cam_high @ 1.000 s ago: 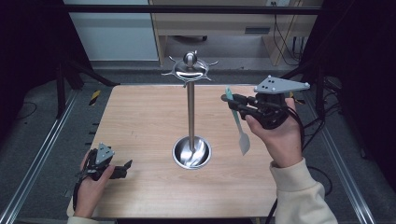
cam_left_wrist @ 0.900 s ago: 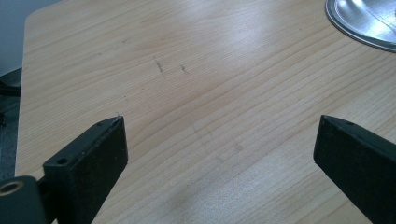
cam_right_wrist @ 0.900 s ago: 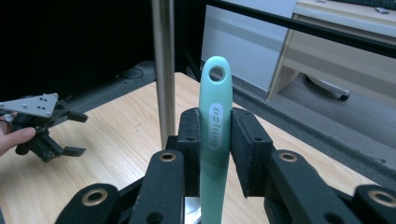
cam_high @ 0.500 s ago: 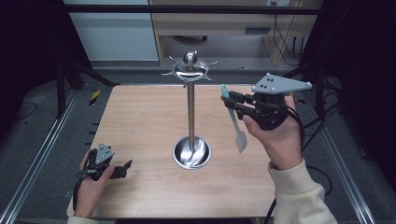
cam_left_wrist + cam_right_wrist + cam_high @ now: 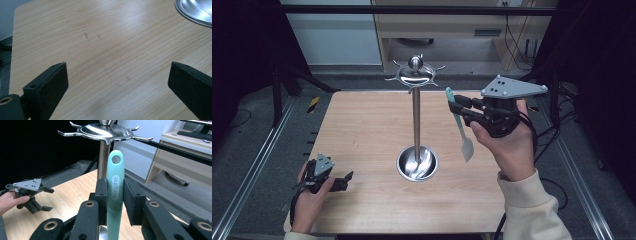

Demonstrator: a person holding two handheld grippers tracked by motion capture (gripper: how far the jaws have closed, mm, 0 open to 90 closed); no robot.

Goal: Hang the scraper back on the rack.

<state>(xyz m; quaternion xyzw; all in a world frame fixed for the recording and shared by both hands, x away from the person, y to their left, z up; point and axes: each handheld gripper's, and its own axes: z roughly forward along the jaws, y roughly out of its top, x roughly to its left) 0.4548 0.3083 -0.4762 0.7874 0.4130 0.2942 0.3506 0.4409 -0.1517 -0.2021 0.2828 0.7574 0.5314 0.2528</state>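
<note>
A metal utensil stand [image 5: 416, 120] rises from a round dished base [image 5: 417, 163] in the middle of the wooden table [image 5: 362, 125], with a ring of hooks [image 5: 414, 75] at its top. My right gripper [image 5: 457, 105] is shut on the handle of a mint-green spatula [image 5: 460, 127], held upright with its pale blade hanging down, just right of the pole. In the right gripper view the spatula handle [image 5: 115, 170], with a hole at its tip, stands between the pads just below the hooks [image 5: 105, 131]. My left gripper [image 5: 346, 179] rests open at the table's front left, jaws wide over bare wood [image 5: 117, 75].
The table's front-left corner and left edge lie close to the left hand. Metal frame rails [image 5: 257, 165] run along both sides of the table. A desk and cables stand beyond the far edge. The stand's base rim [image 5: 190, 15] shows ahead of the left gripper.
My right gripper has drifted a little left and up with the spatula, closer to the stand's hooks. The left gripper has stayed still.
</note>
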